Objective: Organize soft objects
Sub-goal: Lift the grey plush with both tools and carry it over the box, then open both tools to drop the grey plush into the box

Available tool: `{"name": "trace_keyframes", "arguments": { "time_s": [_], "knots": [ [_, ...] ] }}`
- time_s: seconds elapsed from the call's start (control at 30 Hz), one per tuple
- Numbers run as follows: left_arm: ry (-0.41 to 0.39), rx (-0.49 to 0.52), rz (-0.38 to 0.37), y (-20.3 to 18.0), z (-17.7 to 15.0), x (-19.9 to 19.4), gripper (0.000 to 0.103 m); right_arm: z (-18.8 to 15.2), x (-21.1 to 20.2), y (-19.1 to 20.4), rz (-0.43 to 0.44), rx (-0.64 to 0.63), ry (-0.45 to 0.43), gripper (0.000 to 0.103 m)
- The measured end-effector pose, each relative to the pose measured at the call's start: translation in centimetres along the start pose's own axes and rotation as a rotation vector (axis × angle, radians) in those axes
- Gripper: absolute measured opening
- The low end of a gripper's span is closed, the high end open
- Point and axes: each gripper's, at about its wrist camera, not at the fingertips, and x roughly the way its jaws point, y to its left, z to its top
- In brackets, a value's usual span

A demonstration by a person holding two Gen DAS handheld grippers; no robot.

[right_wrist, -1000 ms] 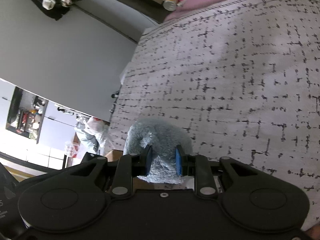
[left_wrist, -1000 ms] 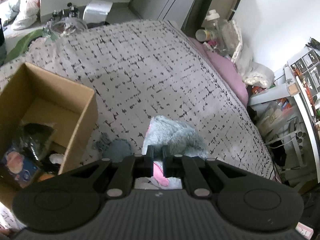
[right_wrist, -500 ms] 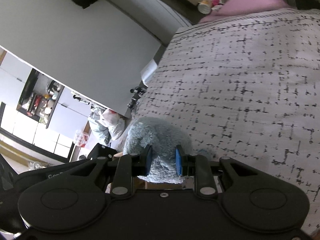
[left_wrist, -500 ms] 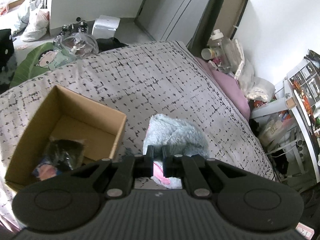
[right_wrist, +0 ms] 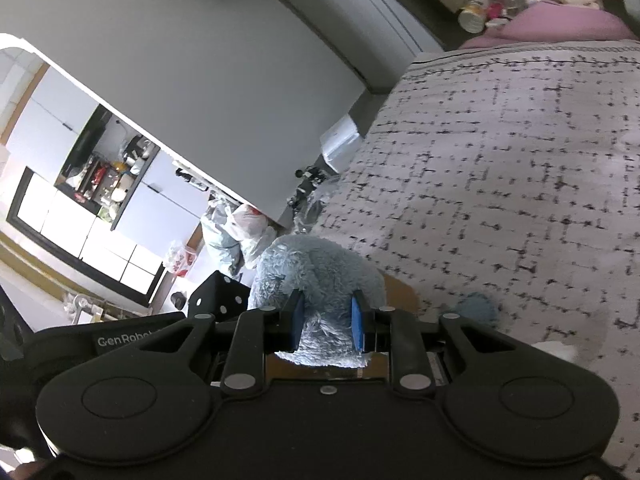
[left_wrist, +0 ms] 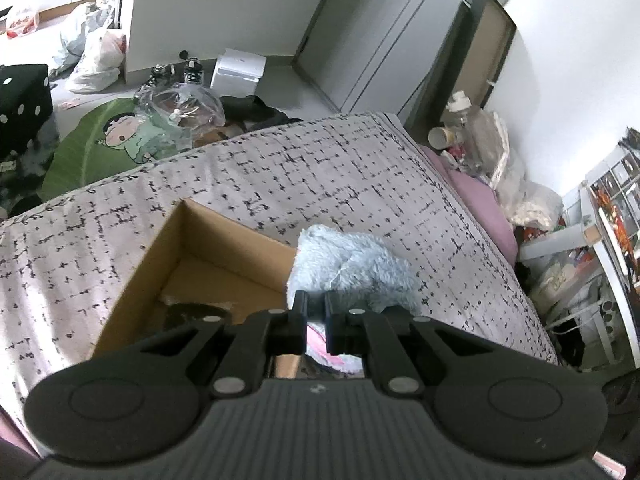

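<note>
On the bed, spread with a pale cover crossed by black dashes, we see an open cardboard box with a dark item lying on its floor. Both of our grippers hold one fluffy grey-blue plush toy, which hangs above the cover right at the box's near right wall. In the left wrist view our left gripper has its fingers drawn narrow, pinching a pink-and-white part of the toy, with the grey fur bulging up ahead of the fingertips. In the right wrist view our right gripper has its blue pads set moderately apart and pressed into the fur on either side, so a thick fold of the toy fills the gap between them. A small blue-grey furry piece lies on the cover just to the right of that gripper. Beyond the foot of the bed we see a white box on the floor, plastic bags, a green leaf-shaped cushion, and a pink pillow along the bed's right edge
</note>
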Motion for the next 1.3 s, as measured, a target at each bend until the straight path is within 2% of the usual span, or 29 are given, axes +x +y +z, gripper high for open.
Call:
{"name": "trace_keyframes", "arguments": {
  "time_s": [0.37,0.53,0.77,0.83,1.13,1.2,1.27,1.3],
  "knots": [
    [-0.002,-0.060,0.000,5.2,0.9,0.0,0.007,-2.1,3.4,2.3,0.019,-0.038,0.017,0.024],
    [0.013,-0.084,0.000,7.1,1.1,0.8,0.003,-2.7,4.9,2.7,0.001,-0.047,0.037,0.024],
    [0.032,-0.088,-0.007,8.7,1.3,2.4,0.001,-3.1,6.7,2.9,-0.033,-0.069,0.063,0.026],
    [0.042,-0.088,0.002,9.1,1.4,3.1,0.000,-3.2,7.1,2.8,-0.046,-0.064,0.070,0.029],
    [0.072,-0.089,0.046,9.6,1.8,5.5,0.000,-2.6,7.5,2.2,-0.076,-0.046,0.063,0.029],
    [0.071,-0.078,0.058,9.3,1.9,5.6,0.000,-2.5,7.4,2.0,-0.078,-0.037,0.067,0.033],
    [0.066,-0.060,0.075,8.9,1.9,5.5,0.000,-2.3,7.1,2.0,-0.079,-0.033,0.066,0.046],
    [0.061,-0.056,0.085,8.8,1.9,5.5,0.001,-2.2,6.8,2.0,-0.077,-0.033,0.061,0.049]
  ]
}}
